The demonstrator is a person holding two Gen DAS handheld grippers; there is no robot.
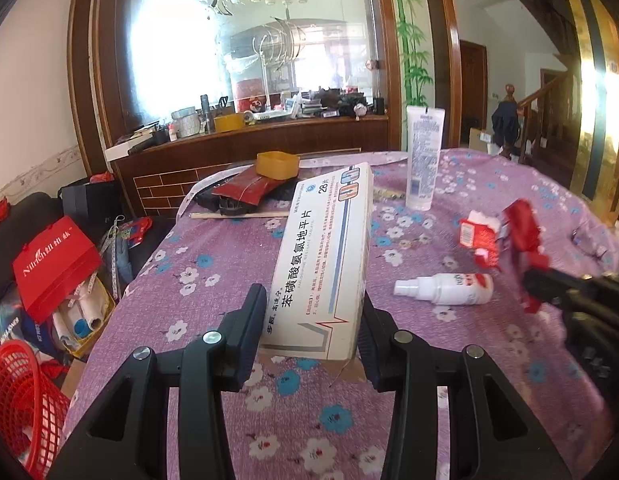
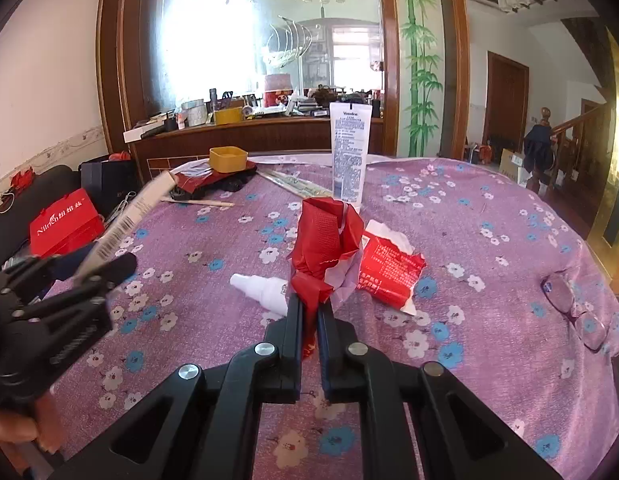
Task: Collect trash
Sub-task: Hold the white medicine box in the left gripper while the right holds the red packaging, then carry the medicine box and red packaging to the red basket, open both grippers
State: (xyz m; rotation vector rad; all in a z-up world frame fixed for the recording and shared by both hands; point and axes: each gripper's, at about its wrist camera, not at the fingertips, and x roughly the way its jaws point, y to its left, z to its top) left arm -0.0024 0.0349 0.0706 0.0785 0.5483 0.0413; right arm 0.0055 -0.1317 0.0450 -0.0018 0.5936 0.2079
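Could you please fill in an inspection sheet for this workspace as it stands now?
Surface: table under purple floral cloth.
Job's things: white medicine box and crumpled red wrapper, both held; torn red packet and spray bottle lying on the cloth.
Clutter: upright tube, yellow tub, glasses.
Grippers: left tool shut on box; right tool shut on wrapper.
Cables: nothing seen.
Surroundings: red basket, red bag.

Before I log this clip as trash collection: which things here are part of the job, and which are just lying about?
Part of the job:
- white medicine box, clamped by the left gripper
- crumpled red wrapper, pinched by the right gripper
- torn red packet on the tablecloth, likely

Lying about:
- upright lotion tube
- spray bottle
- glasses
- yellow tub
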